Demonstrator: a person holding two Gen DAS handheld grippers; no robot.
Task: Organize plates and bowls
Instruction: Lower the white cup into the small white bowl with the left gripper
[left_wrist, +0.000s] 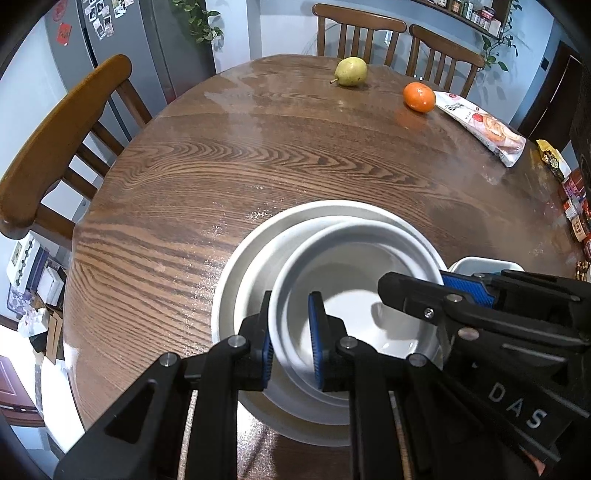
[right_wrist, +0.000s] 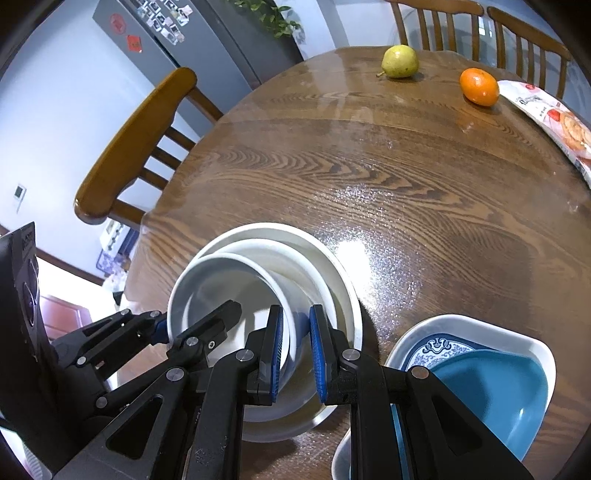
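The left gripper (left_wrist: 291, 345) is clamped on the near-left rim of a white bowl (left_wrist: 354, 295): one blue pad sits outside the wall, the other inside. The right gripper (right_wrist: 295, 349) is clamped on the opposite rim of the same white bowl (right_wrist: 229, 280), again with one pad on each side of the wall. Both tools point steeply downward.

The bowl sits tilted inside a stack of larger white dishes (left_wrist: 236, 266), with its far rim resting against the inner wall of the dish below. The stack stands on the round wooden table (left_wrist: 221, 166), directly ahead of both tools.

Just to the right of the right gripper, a white rectangular dish (right_wrist: 476, 325) with a blue pattern holds a teal bowl (right_wrist: 491, 391).

Well ahead of the tools, near the far table edge, lie a pear (left_wrist: 351, 71), an orange (left_wrist: 418, 96) and a snack packet (left_wrist: 480, 125). Wooden chairs (left_wrist: 55, 147) surround the table.
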